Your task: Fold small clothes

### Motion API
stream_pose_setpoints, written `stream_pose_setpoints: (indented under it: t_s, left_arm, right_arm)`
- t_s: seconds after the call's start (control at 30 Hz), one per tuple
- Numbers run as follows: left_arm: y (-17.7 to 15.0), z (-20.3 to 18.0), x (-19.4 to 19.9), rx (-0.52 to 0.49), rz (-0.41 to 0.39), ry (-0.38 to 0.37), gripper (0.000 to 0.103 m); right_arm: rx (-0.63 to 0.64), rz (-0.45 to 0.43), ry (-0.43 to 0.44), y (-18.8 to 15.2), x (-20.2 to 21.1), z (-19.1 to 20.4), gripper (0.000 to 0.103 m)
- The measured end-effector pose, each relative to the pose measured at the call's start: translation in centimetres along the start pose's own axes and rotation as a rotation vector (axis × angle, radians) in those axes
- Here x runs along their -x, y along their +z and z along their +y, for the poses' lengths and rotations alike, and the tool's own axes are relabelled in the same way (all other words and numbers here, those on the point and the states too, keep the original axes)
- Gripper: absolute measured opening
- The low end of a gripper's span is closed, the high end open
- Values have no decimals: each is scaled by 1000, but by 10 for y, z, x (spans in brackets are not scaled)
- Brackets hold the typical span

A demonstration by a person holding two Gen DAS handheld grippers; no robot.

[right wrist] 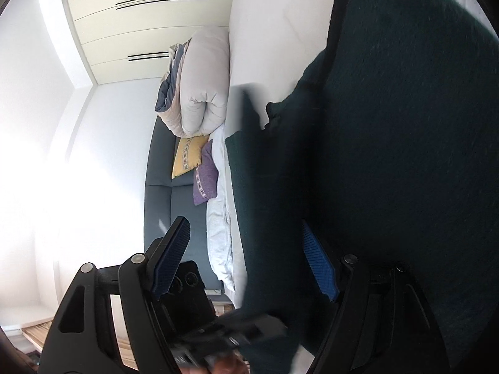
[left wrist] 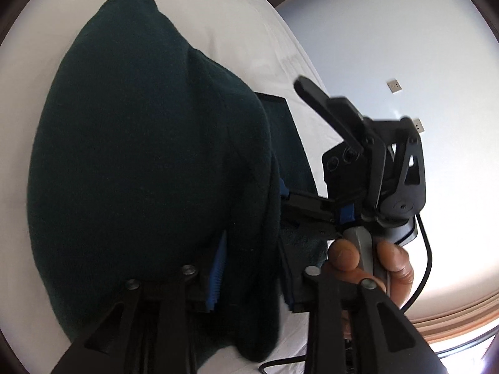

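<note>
Both pairs of fingers stand spread, with dark green cloth hanging between them. Closest in the left wrist view, the left gripper (left wrist: 249, 268) has a fold of the green garment (left wrist: 140, 162) draped between its blue pads (left wrist: 218, 268), but whether the pads press on it I cannot tell. Just right of those fingers, the person's hand (left wrist: 371, 265) holds the right gripper (right wrist: 246, 261), whose fingers (right wrist: 171, 249) stand wide in its own view; the cloth lies against the right one and clear of the left. Beyond both sets of fingertips the garment spreads over the white bed (left wrist: 280, 46), and farther off sit a rolled duvet (right wrist: 202, 87) and two cushions (right wrist: 190, 155).

The risk I judge: with neither pair clearly clamped, the fold could slide out and fall open, spoiling the crease. The two tools are also close enough to knock together.
</note>
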State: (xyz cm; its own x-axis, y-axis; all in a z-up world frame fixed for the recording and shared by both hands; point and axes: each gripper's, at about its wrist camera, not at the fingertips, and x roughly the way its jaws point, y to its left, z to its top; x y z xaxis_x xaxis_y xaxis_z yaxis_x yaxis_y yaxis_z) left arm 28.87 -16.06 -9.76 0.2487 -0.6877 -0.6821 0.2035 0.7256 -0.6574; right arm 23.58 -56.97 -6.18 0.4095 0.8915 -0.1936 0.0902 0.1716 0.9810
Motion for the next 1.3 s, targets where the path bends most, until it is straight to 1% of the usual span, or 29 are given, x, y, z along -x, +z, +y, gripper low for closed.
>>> stream_pose_setpoints:
  t_s: [0.03, 0.07, 0.13, 0.17, 0.27, 0.33, 0.37, 0.4, 0.47, 0.5, 0.57, 0.67, 0.7, 0.83, 0.93, 1.03, 1.1, 1.13, 1.23, 1.3]
  left_arm:
    - [-5, -4, 4, -17, -7, -19, 51]
    - [-9, -7, 11, -42, -22, -28, 58]
    - [-15, -11, 30, -95, -68, -2, 61]
    - [-16, -10, 39, -103, -89, 9, 61]
    - [-19, 6, 66, -76, -146, 1, 61]
    - [-21, 14, 72, -49, -157, 20, 61]
    - [-22, 23, 74, -23, -155, 22, 61]
    - [-24, 25, 72, -4, -155, 15, 61]
    - [-25, 32, 74, 8, -156, 9, 61]
    - [-29, 29, 73, 0, -156, 10, 61]
    - [-25, 20, 68, -19, -154, 18, 61]
    - [-23, 17, 69, -26, -152, 17, 61]
    - [-23, 24, 74, -27, -153, 17, 61]
    - [-23, 22, 72, -31, -149, 18, 61]
    - [-23, 18, 66, -44, -140, 17, 61]
    - [-25, 16, 64, -65, -133, 23, 61]
    - [-26, 15, 63, -74, -128, 22, 62]
    - [-26, 15, 61, -80, -126, 26, 65]
    - [-29, 18, 61, -94, -121, 39, 65]
    - [-29, 15, 59, -109, -120, 42, 65]
  right_arm:
    - [11, 2, -17, 3, -2, 2, 71]
    - [17, 7, -31, 6, -4, 4, 72]
    - [37, 14, -64, 10, -7, 8, 72]
    - [41, 16, -81, 12, -10, 10, 71]
    - [73, 34, -162, 17, -20, 17, 69]
    - [117, 63, -241, 17, -31, 24, 63]
    - [142, 86, -293, 17, -39, 26, 54]
    - [159, 97, -329, 17, -45, 28, 41]
    - [196, 113, -412, 17, -58, 31, 24]
    - [207, 111, -432, 17, -59, 33, 18]
    - [241, 101, -470, 20, -58, 41, 14]
    - [301, 76, -511, 24, -53, 56, 13]
    - [318, 68, -519, 26, -51, 60, 12]
    - [351, 38, -533, 39, -29, 75, 12]
    - [336, 10, -544, 53, -15, 70, 12]
    - [316, -18, -546, 52, 6, 61, 12]
    - [302, -31, -534, 54, 12, 56, 12]
    - [296, -37, -530, 56, 14, 53, 12]
    - [290, -34, -548, 59, 18, 34, 12]
    - [272, -50, -518, 69, 30, 25, 12]
